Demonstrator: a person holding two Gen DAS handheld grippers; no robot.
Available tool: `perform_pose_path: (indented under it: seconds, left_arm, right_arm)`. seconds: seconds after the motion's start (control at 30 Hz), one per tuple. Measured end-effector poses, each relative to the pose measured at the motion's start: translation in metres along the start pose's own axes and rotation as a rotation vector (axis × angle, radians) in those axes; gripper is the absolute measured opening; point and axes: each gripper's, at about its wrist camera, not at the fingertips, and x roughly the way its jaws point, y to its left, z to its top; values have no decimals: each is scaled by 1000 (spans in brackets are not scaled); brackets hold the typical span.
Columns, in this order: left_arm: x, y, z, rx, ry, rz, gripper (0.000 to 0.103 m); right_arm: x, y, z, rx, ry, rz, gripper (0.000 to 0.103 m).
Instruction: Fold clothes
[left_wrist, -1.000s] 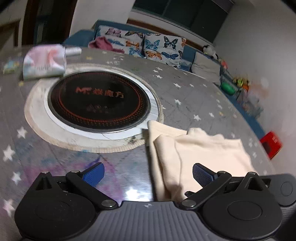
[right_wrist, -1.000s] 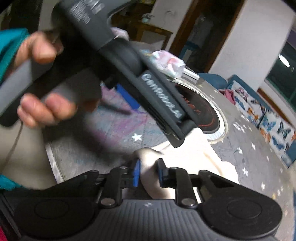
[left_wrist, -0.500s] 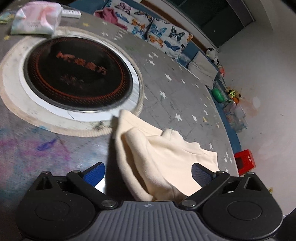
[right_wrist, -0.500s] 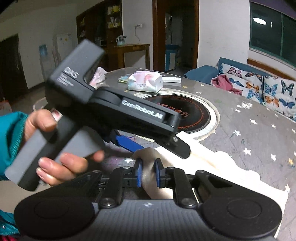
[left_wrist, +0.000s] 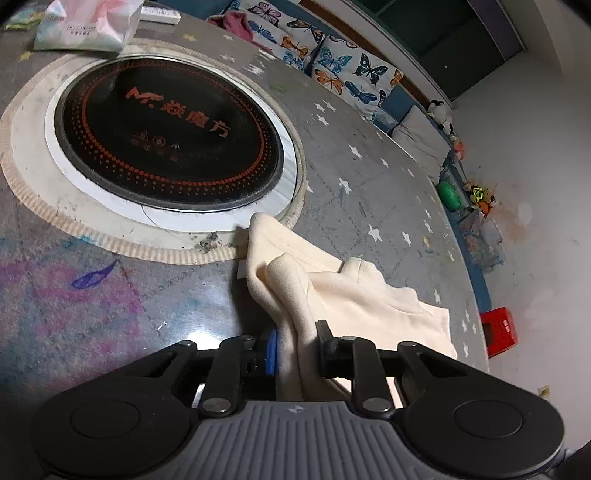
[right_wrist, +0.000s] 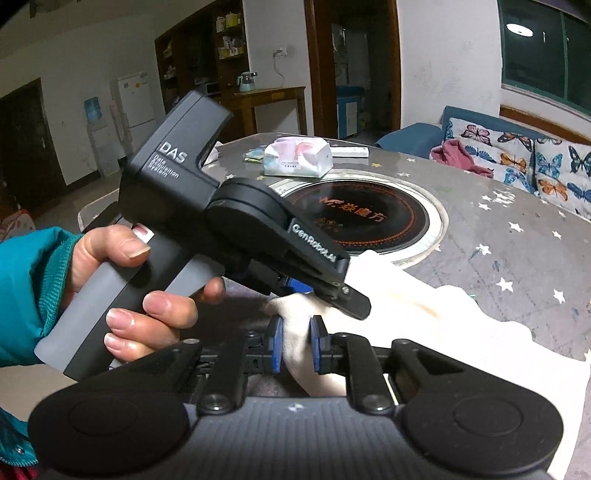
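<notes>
The left gripper has just been closing, and its jaws now pinch a raised fold of the cream garment between the pads. The right gripper stands narrow too, clamped on another bunched edge of the garment, close beside the left one. From both grips the cloth runs away to the far right, loosely folded and rumpled, flat on the starred table, its far corner touching the rim of the round cooktop. A hand holds the left tool.
</notes>
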Motion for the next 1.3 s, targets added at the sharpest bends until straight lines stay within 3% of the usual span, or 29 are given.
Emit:
perform_pose_path:
  seconds: [0.2,0.47,0.53,0.7,0.93,1.3]
  left_arm:
    - [1,-1,0,14,-3,1,22]
    - [2,-4,0,41,-6,13,22]
    - [2,-4,0,45,-6,14,22]
    - [3,-5,2,57,-4,16,23]
    - [4,-7,3,78,-2,25,23]
    - [5,-8,4,96,2,32,23]
  right_arm:
    - [-18,-21,-7,64,-10,-67,23]
    - [-42,-80,-25,209,1,-317,26]
    - [-46,-97,-30,257,6,-363,36]
    - [-50,-130,-44,339,15,-466,38]
    - [-51,-151,-55,407,15,-497,42]
    - [-45,-157,-60,446,29,-465,42]
